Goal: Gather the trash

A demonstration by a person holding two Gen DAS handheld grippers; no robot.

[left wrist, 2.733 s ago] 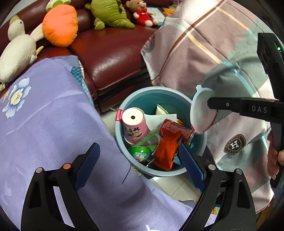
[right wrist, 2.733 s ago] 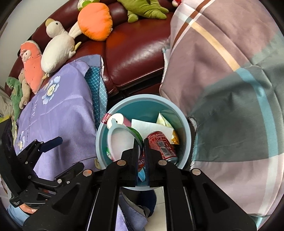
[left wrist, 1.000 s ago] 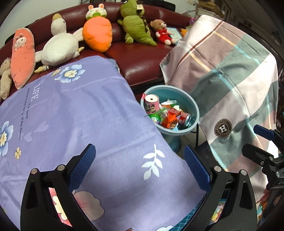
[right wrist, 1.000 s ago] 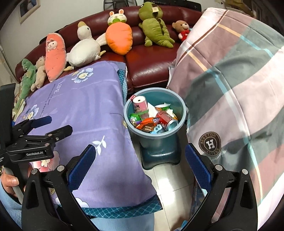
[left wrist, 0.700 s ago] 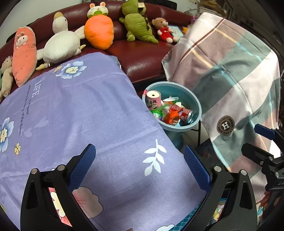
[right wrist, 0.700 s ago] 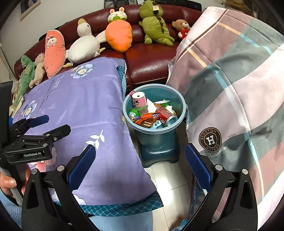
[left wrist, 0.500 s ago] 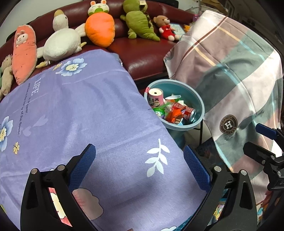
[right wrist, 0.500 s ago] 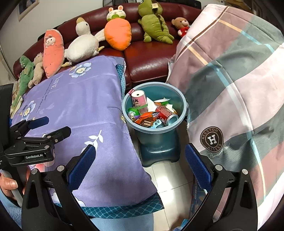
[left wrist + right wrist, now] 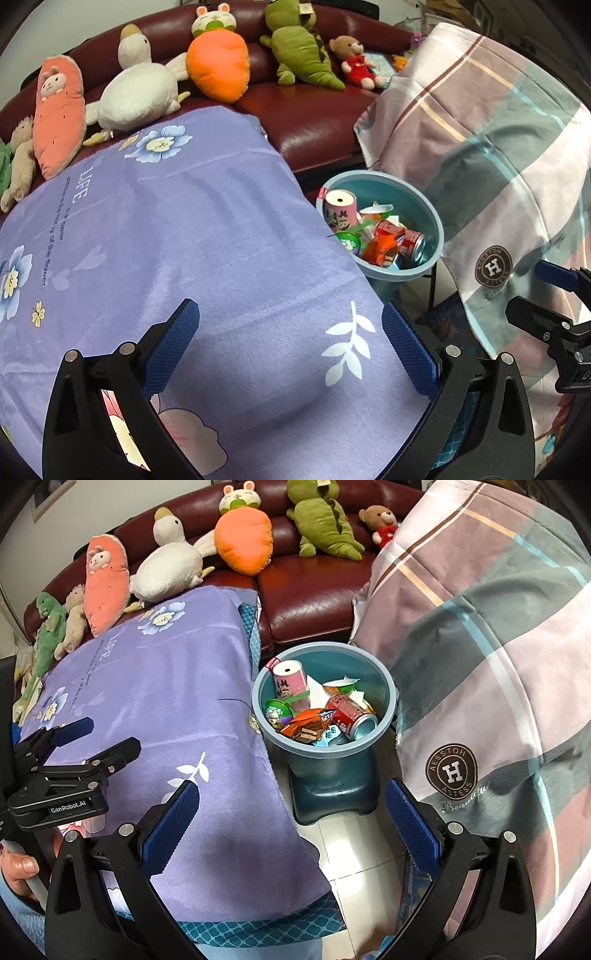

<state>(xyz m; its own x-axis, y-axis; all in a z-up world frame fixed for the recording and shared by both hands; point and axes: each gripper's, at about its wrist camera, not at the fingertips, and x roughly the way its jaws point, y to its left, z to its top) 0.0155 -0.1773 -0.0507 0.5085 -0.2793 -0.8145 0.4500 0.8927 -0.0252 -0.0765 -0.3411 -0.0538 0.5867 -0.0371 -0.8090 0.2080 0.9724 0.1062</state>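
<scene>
A blue trash bin stands on the floor between a purple-covered table and a plaid cloth. It holds a pink cup, a red can, an orange wrapper and a white lidded cup. My left gripper is open and empty above the purple cloth; it also shows at the left of the right wrist view. My right gripper is open and empty, pulled back above the floor in front of the bin; it also shows at the right edge of the left wrist view.
The purple flowered cloth covers the table on the left. A plaid blanket drapes a surface on the right. A dark red sofa with several plush toys, among them an orange carrot, runs along the back. White tiled floor lies below.
My right gripper was shut on the white cup over the bin; it is now open and the cup lies in the bin. Both grippers have drawn back and up from the bin.
</scene>
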